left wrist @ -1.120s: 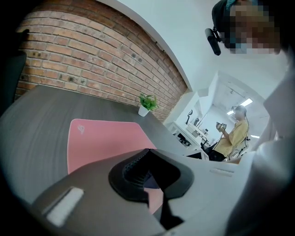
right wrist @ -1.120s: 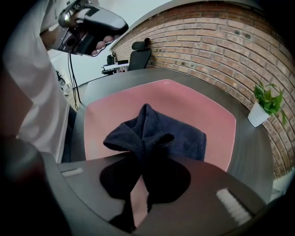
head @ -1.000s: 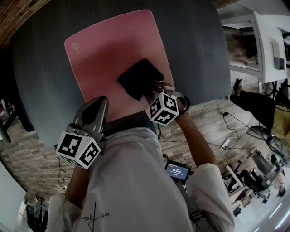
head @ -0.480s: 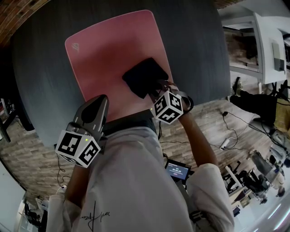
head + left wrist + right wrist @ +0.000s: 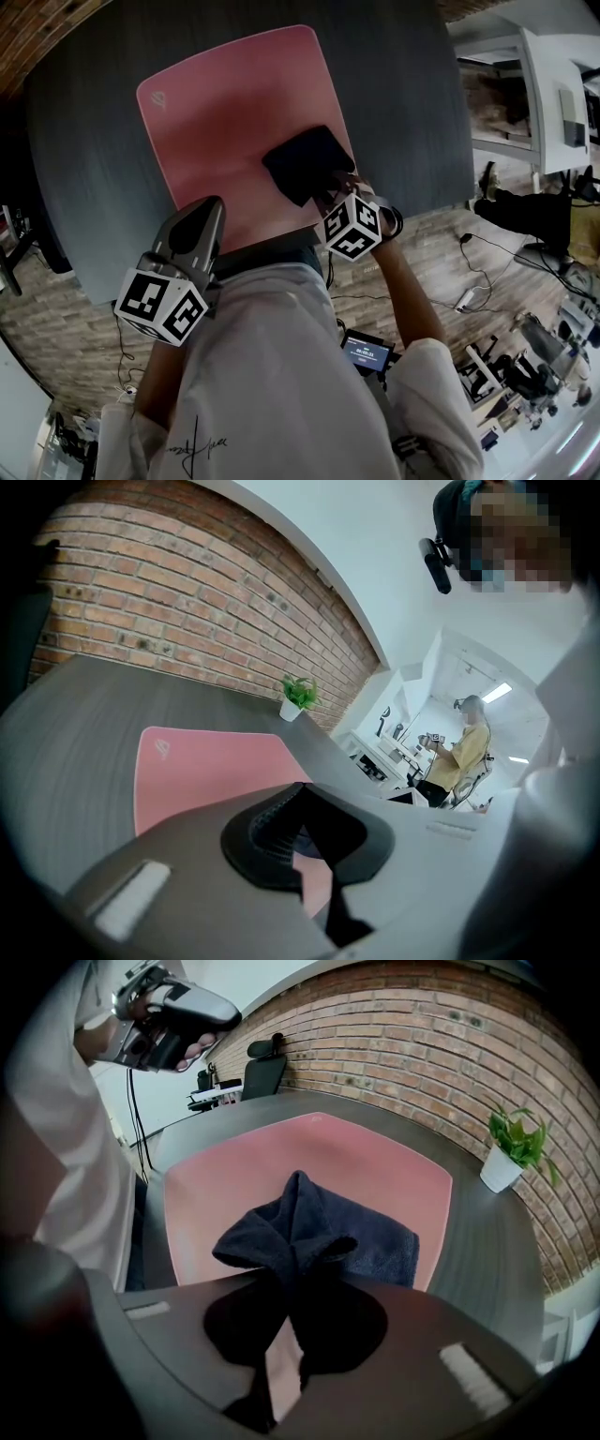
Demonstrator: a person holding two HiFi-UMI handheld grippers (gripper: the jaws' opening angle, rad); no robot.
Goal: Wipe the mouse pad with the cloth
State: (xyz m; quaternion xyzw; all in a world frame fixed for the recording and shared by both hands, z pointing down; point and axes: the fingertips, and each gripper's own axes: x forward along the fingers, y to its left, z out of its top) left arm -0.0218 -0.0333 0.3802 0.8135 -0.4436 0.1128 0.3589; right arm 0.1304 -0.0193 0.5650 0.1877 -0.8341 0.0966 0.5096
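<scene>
Two grippers in view, one working. Right gripper [image 5: 330,190] has its jaws clamped on the near edge of the dark navy terry cloth [image 5: 305,161]. The cloth bunches up at the pinch, and the rest lies flat on the pink rectangular mouse pad [image 5: 225,112]. In the head view the cloth sits at about 4 o'clock on the pad, close to its 3 o'clock edge. The pad lies on the dark grey round table [image 5: 403,84]. Left gripper [image 5: 202,220] hangs at 7 o'clock off the pad's near edge, jaws together, nothing between them, apparently not touching the pad. A small potted green plant [image 5: 506,1152] stands on the table well beyond the pad.

Risks, as a judgement: nothing pins the pad, so a hard drag may slide it across the table. The grip takes only a bunched edge, so the cloth may pull free or roll up instead of wiping flat. The cloth is near the 3 o'clock edge, so another push that way would run it onto the table.

Against a second ago: cloth and right gripper have shifted toward 3 o'clock. The left gripper has barely moved.
</scene>
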